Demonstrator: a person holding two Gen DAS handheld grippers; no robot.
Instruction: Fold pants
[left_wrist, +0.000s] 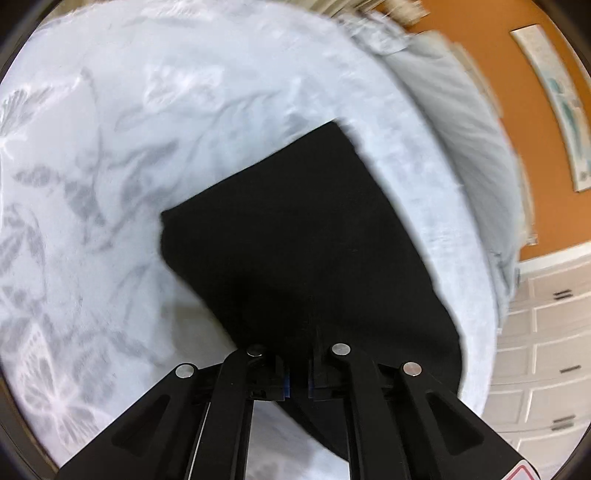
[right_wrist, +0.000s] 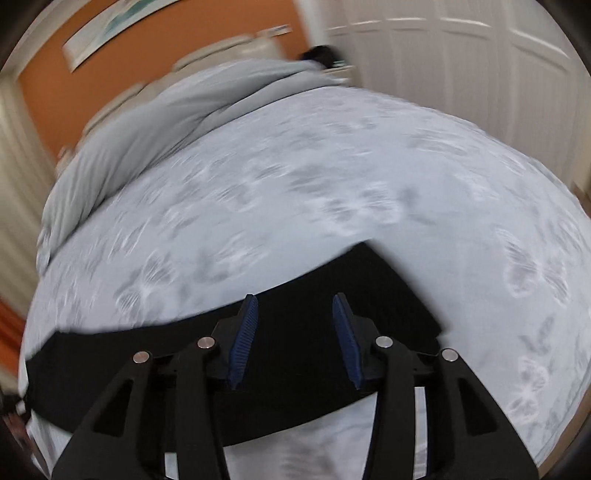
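Black pants (left_wrist: 295, 229) lie folded on a white bed cover with grey leaf and butterfly prints (left_wrist: 110, 147). My left gripper (left_wrist: 298, 373) is shut on the near edge of the pants and holds that edge up off the bed. In the right wrist view the pants (right_wrist: 147, 354) lie as a long black band across the bed (right_wrist: 295, 192). My right gripper (right_wrist: 295, 336) is open just above the pants, its blue pads (right_wrist: 243, 339) apart with nothing between them.
A bunched grey duvet (right_wrist: 147, 122) lies along the far side of the bed, also in the left wrist view (left_wrist: 461, 122). Behind it are an orange wall (left_wrist: 517, 92) with a framed picture (left_wrist: 554, 96) and white panelled doors (right_wrist: 461, 74). White drawers (left_wrist: 546, 350) stand by the bed.
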